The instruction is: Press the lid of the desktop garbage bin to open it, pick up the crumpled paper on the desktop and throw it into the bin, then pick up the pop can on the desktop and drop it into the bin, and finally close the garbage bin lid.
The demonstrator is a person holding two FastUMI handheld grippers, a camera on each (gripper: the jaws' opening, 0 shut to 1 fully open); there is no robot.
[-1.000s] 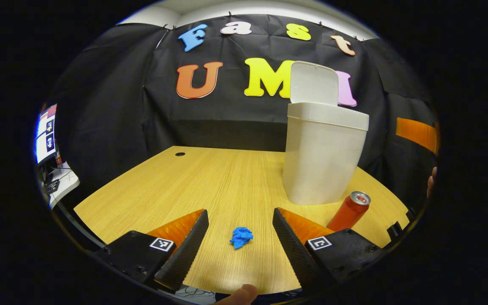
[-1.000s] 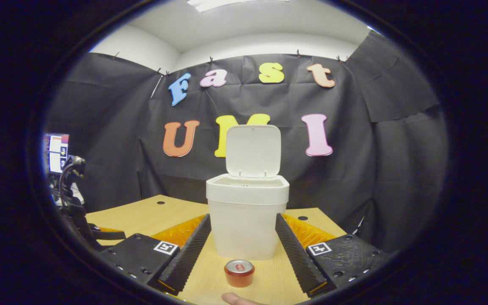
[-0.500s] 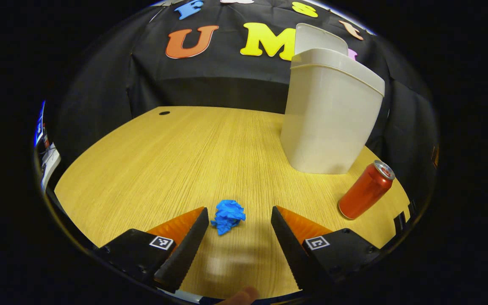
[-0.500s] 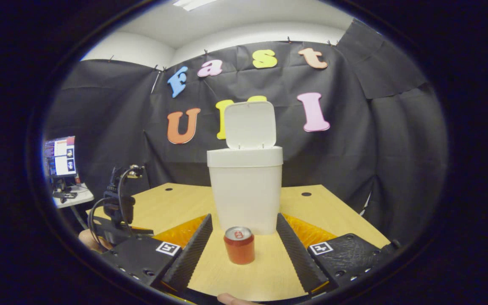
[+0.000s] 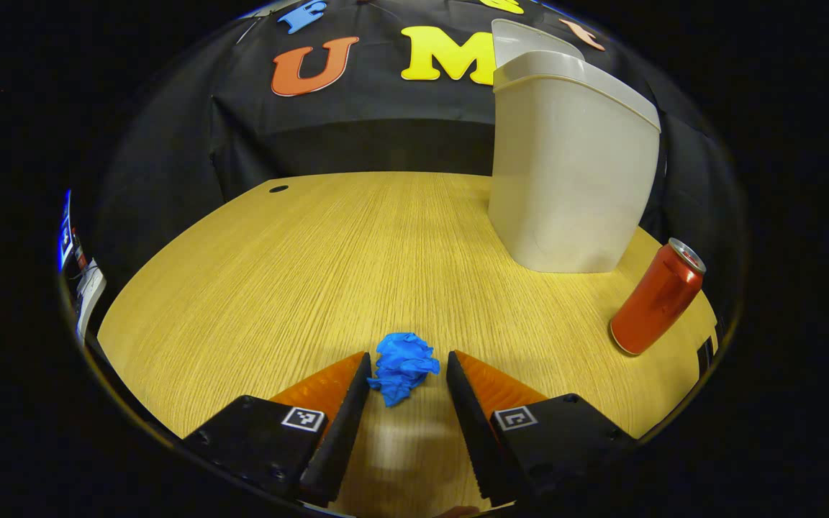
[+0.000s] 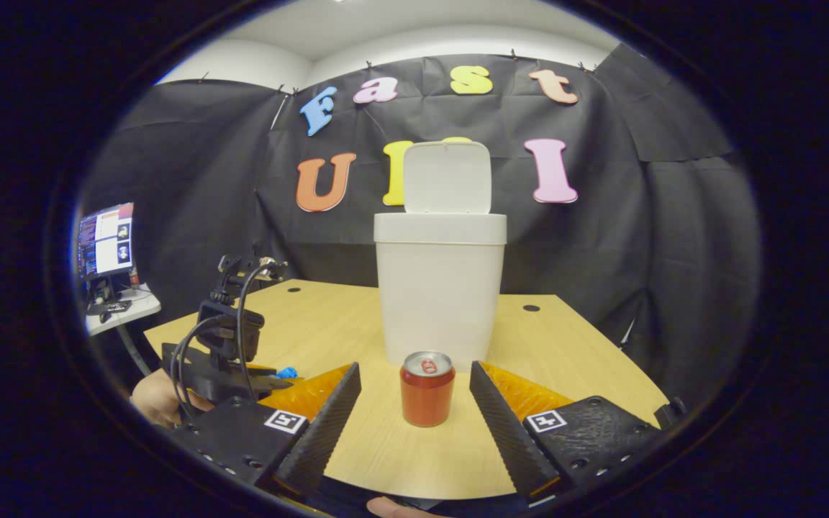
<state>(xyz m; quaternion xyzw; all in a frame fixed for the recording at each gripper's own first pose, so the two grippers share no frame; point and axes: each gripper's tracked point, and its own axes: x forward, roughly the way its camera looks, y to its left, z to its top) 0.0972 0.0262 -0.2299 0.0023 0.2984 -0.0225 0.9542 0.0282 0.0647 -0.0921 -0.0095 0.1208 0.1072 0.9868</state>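
A blue crumpled paper (image 5: 404, 367) lies on the wooden desk (image 5: 299, 273), right between the tips of my left gripper (image 5: 405, 357). The fingers (image 5: 346, 403) stand narrowly apart and flank the paper closely; I cannot see both pressing on it. The white bin (image 5: 573, 165) stands at the back right with its lid (image 6: 447, 176) upright. A red pop can (image 6: 427, 388) stands in front of the bin (image 6: 440, 288), just ahead of my open right gripper (image 6: 413, 367). In the right gripper view, the left gripper (image 6: 224, 352) and the paper (image 6: 286, 373) are at the left.
The can (image 5: 655, 298) stands near the desk's right edge, right of the bin. A hand (image 6: 155, 396) holds the left gripper. A monitor (image 6: 105, 241) sits on a side table beyond the desk's left edge. Cable holes (image 6: 529, 308) mark the desk's back.
My left gripper came down and forward onto the paper, and its fingers narrowed around it. The right gripper sank lower and drew back a little from the can, staying open.
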